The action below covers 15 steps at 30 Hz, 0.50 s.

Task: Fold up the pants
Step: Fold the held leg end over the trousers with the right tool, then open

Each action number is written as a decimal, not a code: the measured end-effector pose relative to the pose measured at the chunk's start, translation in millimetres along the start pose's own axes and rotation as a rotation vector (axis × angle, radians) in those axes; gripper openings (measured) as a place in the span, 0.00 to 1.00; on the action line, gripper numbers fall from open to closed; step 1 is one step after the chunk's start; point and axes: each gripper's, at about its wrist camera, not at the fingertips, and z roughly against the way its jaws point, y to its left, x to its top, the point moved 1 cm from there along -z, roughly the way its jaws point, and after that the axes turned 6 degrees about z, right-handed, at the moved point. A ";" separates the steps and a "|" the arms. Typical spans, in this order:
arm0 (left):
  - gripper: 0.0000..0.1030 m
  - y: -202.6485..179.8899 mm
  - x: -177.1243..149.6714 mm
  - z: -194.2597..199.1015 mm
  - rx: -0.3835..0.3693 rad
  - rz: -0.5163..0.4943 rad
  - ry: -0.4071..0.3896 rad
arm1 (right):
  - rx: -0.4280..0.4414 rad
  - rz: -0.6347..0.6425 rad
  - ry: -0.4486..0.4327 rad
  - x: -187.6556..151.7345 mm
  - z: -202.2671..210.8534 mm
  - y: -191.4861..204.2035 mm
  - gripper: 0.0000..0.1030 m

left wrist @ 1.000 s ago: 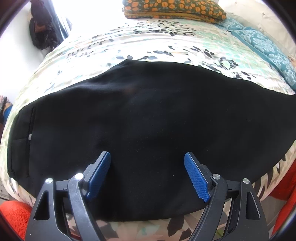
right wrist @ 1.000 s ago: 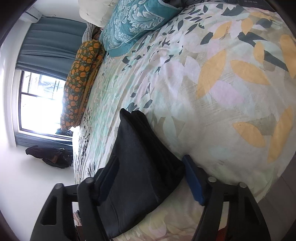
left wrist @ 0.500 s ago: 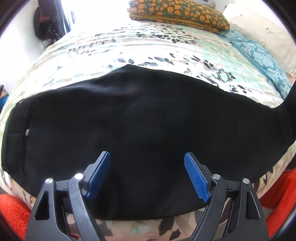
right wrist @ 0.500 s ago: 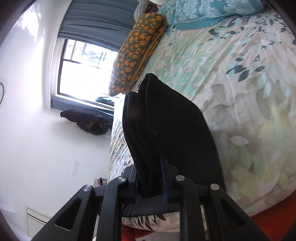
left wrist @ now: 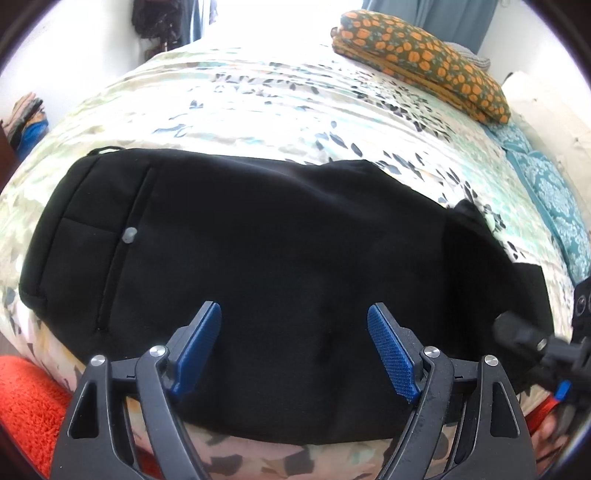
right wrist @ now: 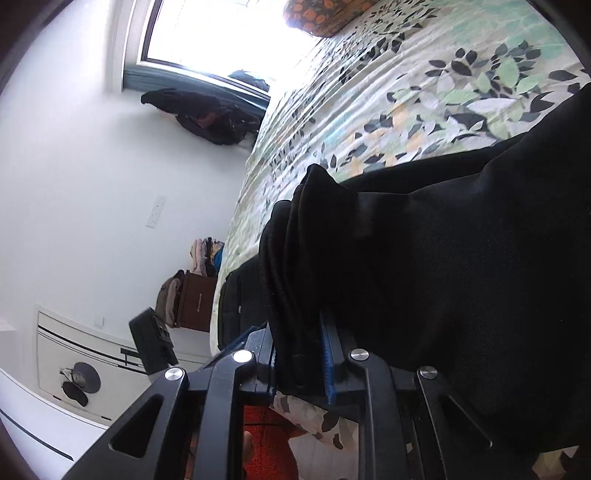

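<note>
Black pants (left wrist: 280, 258) lie across the near edge of a bed with a leaf-print cover (left wrist: 280, 96), the waistband and a pocket button at the left. My left gripper (left wrist: 295, 347) is open, its blue pads just above the pants' near part, holding nothing. My right gripper (right wrist: 299, 354) is shut on the bunched leg ends of the pants (right wrist: 424, 280) and holds them lifted over the rest of the garment. It also shows at the right edge of the left wrist view (left wrist: 532, 339).
An orange-patterned folded blanket (left wrist: 417, 62) and teal pillows (left wrist: 546, 199) lie at the far right of the bed. An orange rug (left wrist: 29, 402) lies on the floor at the bed's near edge. A white wall, a window (right wrist: 221, 33) and a brown cabinet (right wrist: 192, 299) lie beyond.
My right gripper closed on the leg ends, lifted them and carried them leftward over the pants toward the waistband. My left gripper stayed open while its view shifted right along the pants.
</note>
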 end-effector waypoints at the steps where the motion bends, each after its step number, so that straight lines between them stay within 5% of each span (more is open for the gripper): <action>1: 0.81 4.2 1.9 0.4 -0.003 0.019 -0.001 | -0.051 0.035 0.030 -5.6 -11.8 3.9 0.26; 3: 0.81 11.6 4.7 3.1 -0.011 0.050 -0.002 | -0.102 0.108 0.099 -14.5 -25.6 13.5 0.62; 5: 0.81 17.3 7.5 8.4 -0.024 0.080 -0.009 | -0.108 0.206 0.137 -20.8 -17.3 28.9 0.78; 8: 0.81 15.7 10.0 21.3 -0.065 0.084 -0.033 | -0.154 0.418 0.163 -36.1 19.5 51.9 0.82; 11: 0.81 -10.6 5.3 33.5 -0.196 -0.003 -0.039 | -0.290 0.585 0.120 -54.8 67.7 53.6 0.88; 15: 0.81 -70.1 -14.8 31.2 -0.268 -0.211 -0.002 | -0.402 0.525 0.029 -83.6 122.3 20.1 0.88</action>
